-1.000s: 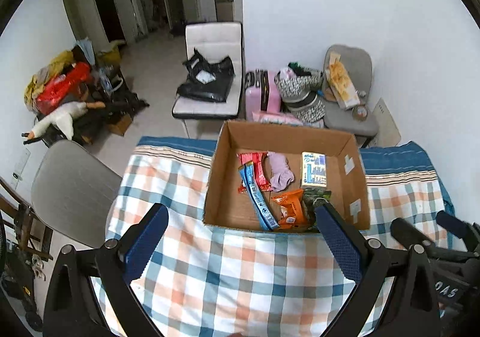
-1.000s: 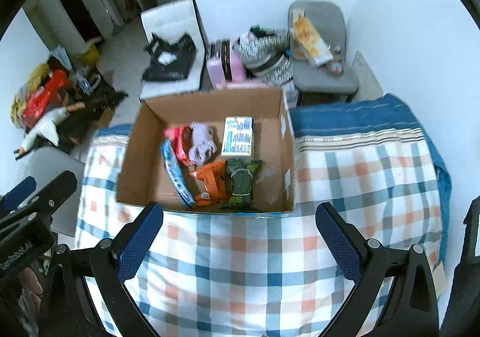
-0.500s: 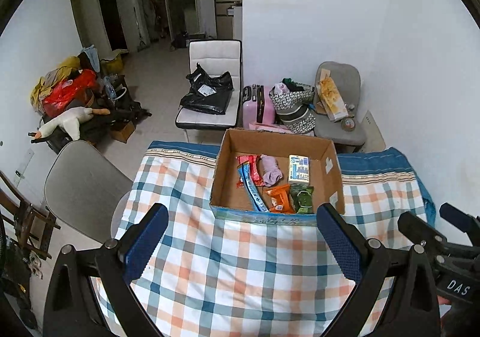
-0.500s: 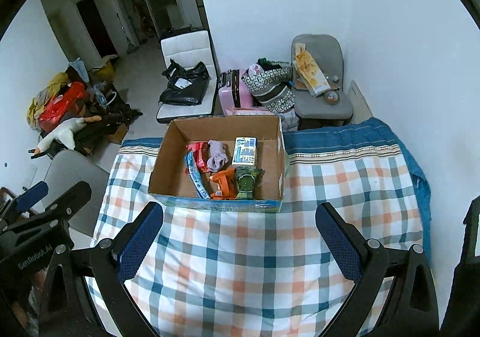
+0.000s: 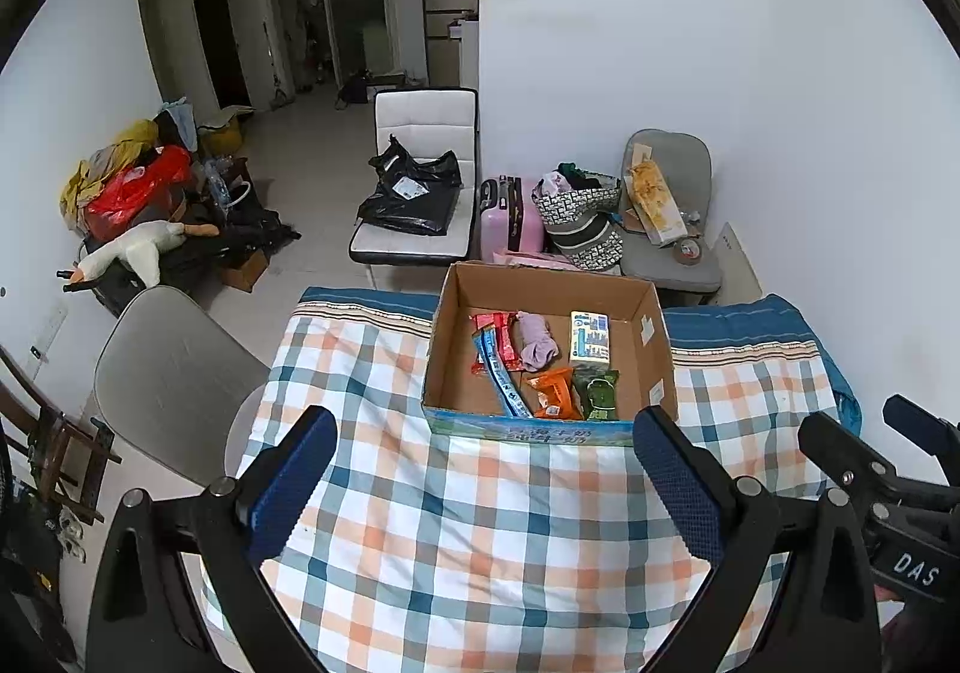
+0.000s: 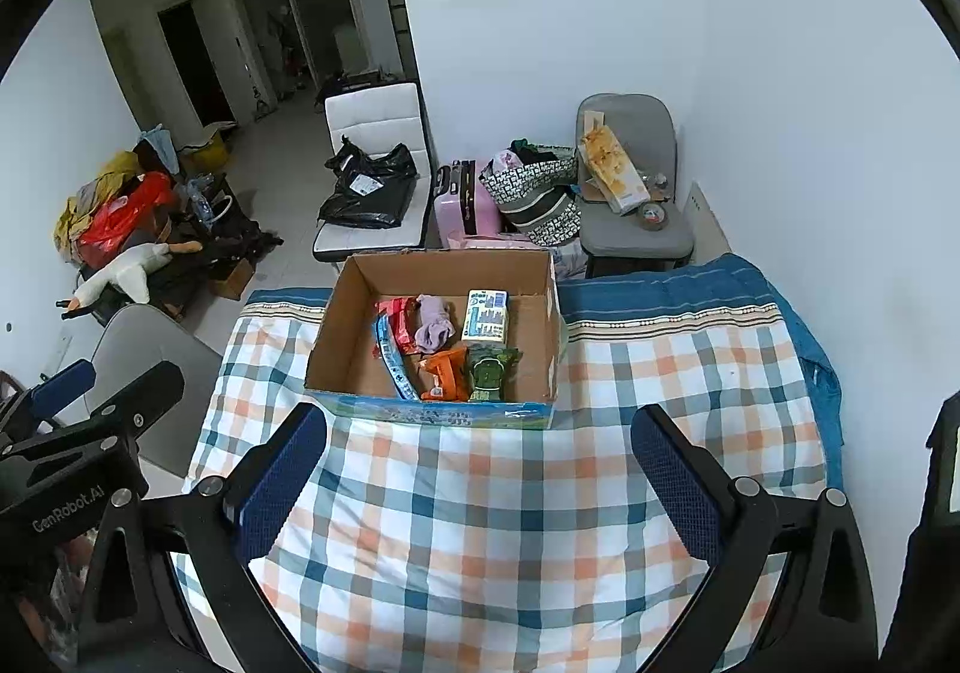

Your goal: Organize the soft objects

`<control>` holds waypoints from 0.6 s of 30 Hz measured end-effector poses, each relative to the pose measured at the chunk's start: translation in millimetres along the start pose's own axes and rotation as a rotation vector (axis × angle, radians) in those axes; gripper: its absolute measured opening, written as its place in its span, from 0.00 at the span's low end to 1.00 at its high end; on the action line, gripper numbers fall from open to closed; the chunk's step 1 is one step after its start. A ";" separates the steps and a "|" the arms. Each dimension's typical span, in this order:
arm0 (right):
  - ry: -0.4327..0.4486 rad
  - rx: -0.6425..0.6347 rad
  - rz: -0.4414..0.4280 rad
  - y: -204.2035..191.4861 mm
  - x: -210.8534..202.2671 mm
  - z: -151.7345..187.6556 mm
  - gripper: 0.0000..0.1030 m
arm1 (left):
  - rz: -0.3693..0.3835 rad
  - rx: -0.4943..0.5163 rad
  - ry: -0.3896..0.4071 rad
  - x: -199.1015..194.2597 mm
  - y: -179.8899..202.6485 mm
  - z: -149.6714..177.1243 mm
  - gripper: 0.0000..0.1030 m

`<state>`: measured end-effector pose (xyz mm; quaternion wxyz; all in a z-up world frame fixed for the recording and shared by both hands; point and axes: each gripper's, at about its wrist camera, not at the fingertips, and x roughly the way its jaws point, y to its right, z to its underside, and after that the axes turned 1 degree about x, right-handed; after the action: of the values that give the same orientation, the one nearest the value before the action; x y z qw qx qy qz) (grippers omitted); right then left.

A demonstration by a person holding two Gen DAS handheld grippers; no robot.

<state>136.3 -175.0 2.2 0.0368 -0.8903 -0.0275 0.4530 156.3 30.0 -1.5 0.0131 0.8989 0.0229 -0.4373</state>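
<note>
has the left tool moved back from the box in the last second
Yes. The left tool has pulled back and up: the cardboard box looks smaller and farther beyond it.

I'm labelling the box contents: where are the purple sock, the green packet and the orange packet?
purple sock [image 6: 434,326], right wrist view, middle of the bundle.
green packet [image 6: 489,371], right wrist view, centre of its face.
orange packet [image 5: 553,392], left wrist view, centre of the wrapper.

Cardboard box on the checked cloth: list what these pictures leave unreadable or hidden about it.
- Brown cardboard box: near inner floor, both views, hidden by its front wall.
- Printed blue front panel: lettering too small.
- Long blue packet: lower end behind that wall, left view.
- Dark green packet: label too small.
</note>
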 end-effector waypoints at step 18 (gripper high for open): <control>0.014 0.020 0.039 -3.0 1.2 -6.7 1.00 | -0.008 0.004 0.027 -6.3 -1.0 0.0 1.00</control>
<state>142.4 -172.2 5.5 0.0373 -0.8934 -0.0053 0.4477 152.4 30.8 3.5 0.0093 0.9046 0.0261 -0.4254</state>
